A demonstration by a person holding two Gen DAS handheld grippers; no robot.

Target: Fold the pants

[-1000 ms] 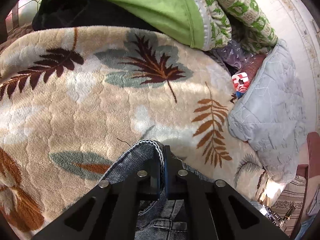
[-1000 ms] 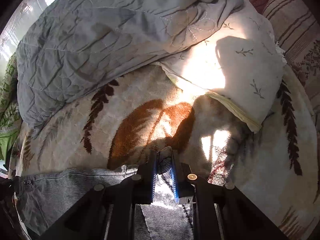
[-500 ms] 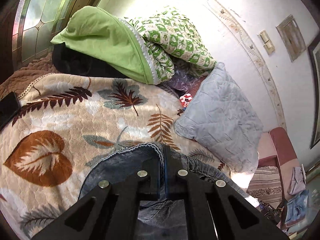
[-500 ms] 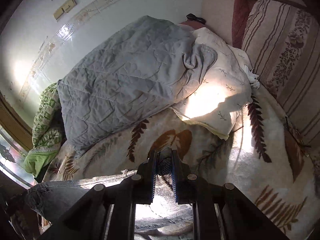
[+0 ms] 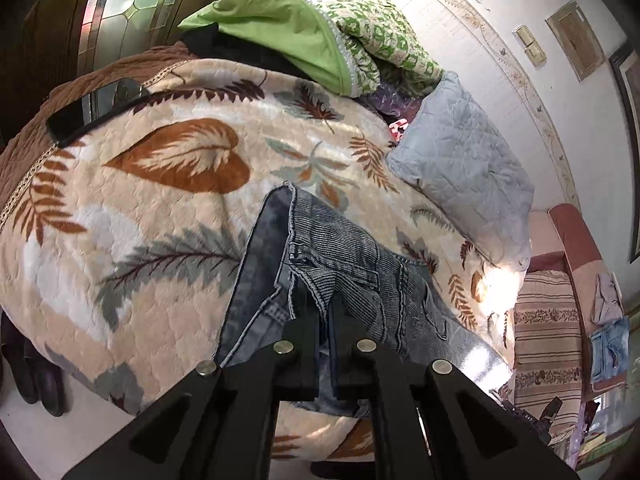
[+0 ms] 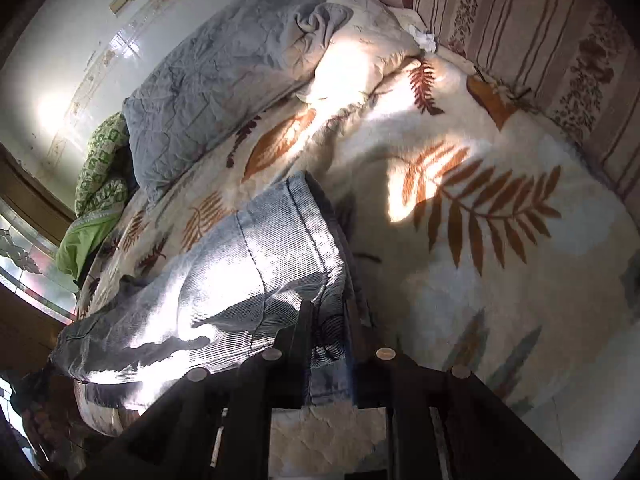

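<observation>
- The grey-blue denim pants (image 5: 340, 264) lie folded over on the leaf-patterned blanket (image 5: 152, 208) that covers the bed, near its front edge.
- The left gripper (image 5: 323, 304) has its fingers pressed together, pinching a hem edge of the pants.
- The right gripper (image 6: 328, 320) has denim between its fingers, which are easing apart around the cloth.
- A grey quilted pillow (image 5: 464, 168) lies beyond the pants, with a green bedding pile (image 5: 288, 28) beside it.
- A dark phone (image 5: 92, 108) rests at the blanket's far left edge.
</observation>
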